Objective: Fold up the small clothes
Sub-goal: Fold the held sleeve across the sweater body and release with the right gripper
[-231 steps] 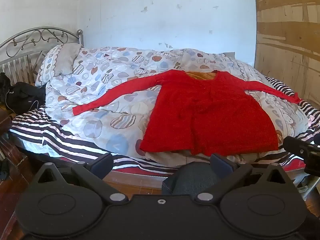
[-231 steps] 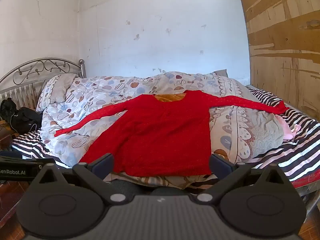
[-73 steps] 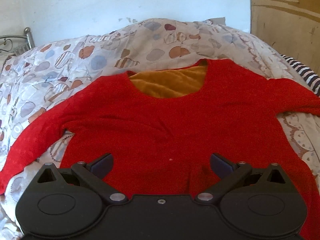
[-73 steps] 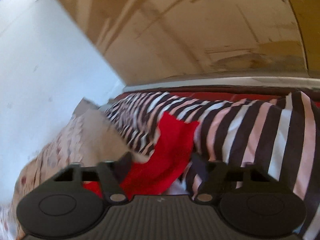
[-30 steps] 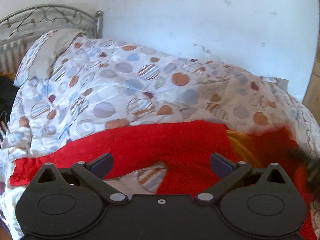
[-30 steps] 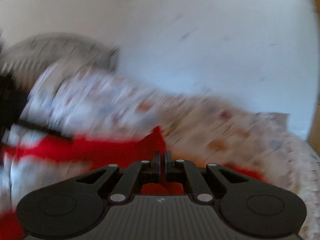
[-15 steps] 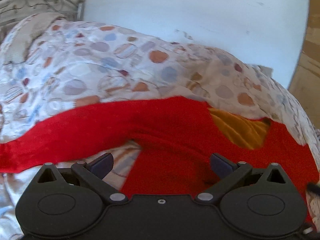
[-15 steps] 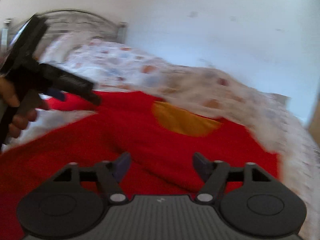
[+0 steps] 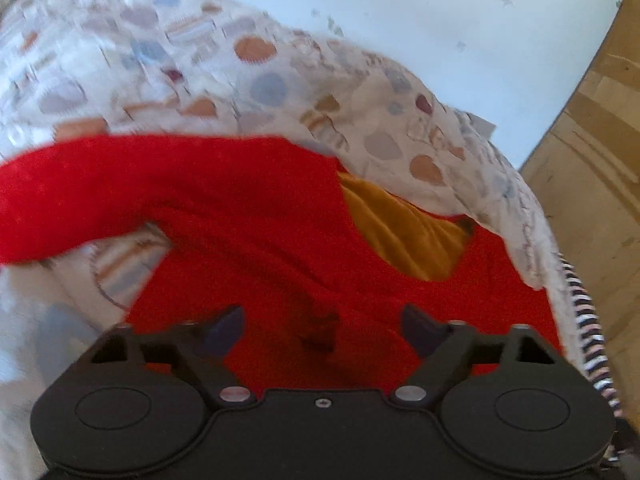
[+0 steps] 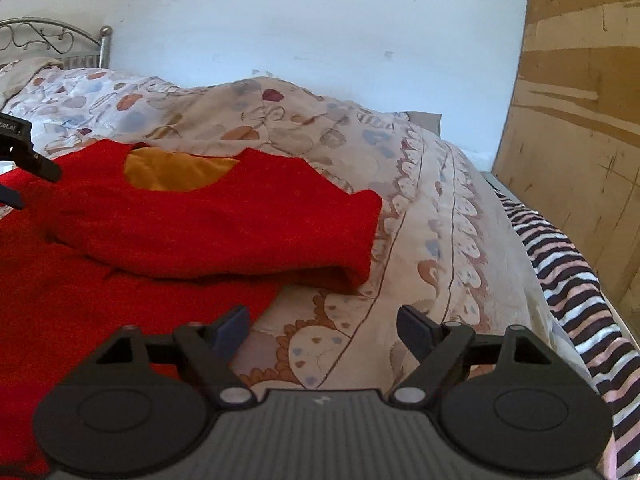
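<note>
A red long-sleeved top (image 9: 260, 220) with a mustard lining at the neck (image 9: 404, 228) lies flat on the patterned duvet (image 9: 260, 68). Its left sleeve (image 9: 72, 196) stretches out to the left. In the right wrist view the top (image 10: 100, 280) has its right sleeve (image 10: 240, 232) folded back across the chest. My left gripper (image 9: 322, 328) is open and empty, just above the top's chest. My right gripper (image 10: 323, 330) is open and empty, over the duvet (image 10: 420, 240) beside the top's right edge. The left gripper (image 10: 16, 156) also shows at the left edge of the right wrist view.
The bed has a striped sheet (image 10: 572, 276) along its right side and a metal headboard (image 10: 48, 40) at the far left. A white wall (image 10: 300, 24) stands behind and a wooden panel (image 10: 580, 120) to the right.
My right gripper carried the right sleeve across the top's chest, let it go, and has drawn back right, open. My left gripper has swung right over the chest.
</note>
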`<action>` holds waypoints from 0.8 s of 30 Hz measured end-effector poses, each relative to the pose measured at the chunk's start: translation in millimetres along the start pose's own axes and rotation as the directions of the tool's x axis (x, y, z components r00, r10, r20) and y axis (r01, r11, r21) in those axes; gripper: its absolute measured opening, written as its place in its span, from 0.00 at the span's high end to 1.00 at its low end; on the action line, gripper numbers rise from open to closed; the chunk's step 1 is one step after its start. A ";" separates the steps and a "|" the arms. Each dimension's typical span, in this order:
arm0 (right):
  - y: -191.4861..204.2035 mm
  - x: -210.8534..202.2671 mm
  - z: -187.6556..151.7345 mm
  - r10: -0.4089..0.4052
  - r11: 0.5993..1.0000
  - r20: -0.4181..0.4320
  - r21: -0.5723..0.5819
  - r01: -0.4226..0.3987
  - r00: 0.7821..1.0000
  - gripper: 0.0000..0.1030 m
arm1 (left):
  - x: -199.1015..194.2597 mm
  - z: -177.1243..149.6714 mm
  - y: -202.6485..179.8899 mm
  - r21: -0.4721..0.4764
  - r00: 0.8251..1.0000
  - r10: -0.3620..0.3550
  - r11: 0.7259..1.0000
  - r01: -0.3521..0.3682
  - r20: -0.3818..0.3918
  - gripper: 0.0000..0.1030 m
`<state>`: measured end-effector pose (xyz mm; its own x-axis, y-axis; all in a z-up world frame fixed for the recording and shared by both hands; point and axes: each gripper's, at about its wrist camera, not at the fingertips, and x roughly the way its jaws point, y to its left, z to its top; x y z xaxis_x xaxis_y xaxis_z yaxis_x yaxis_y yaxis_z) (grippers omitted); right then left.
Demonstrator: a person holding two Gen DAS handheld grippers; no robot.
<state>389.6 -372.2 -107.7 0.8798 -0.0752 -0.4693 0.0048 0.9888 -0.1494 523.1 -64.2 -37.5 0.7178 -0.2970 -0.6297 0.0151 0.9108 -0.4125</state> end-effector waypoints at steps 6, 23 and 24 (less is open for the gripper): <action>-1.6 2.8 -3.0 -0.003 1.000 0.002 0.007 0.003 1.000 0.17 | 10.5 0.0 -11.2 0.041 0.999 -0.047 0.998 0.046 0.018 0.90; -2.0 8.2 -1.5 -0.014 1.000 -0.012 0.011 0.014 1.000 0.17 | -13.3 -30.2 -2.4 0.230 0.992 0.084 0.968 -0.105 0.097 0.45; -1.9 11.8 0.7 -0.036 0.999 -0.020 0.006 0.037 0.999 0.17 | -16.2 -28.2 -3.9 0.225 0.992 0.067 0.970 -0.091 0.110 0.34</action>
<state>400.4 -374.9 -112.4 0.8692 -0.1138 -0.4812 0.0400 0.9862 -0.1609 491.8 -71.0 -44.2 0.7896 -0.2018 -0.5795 0.1062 0.9751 -0.1948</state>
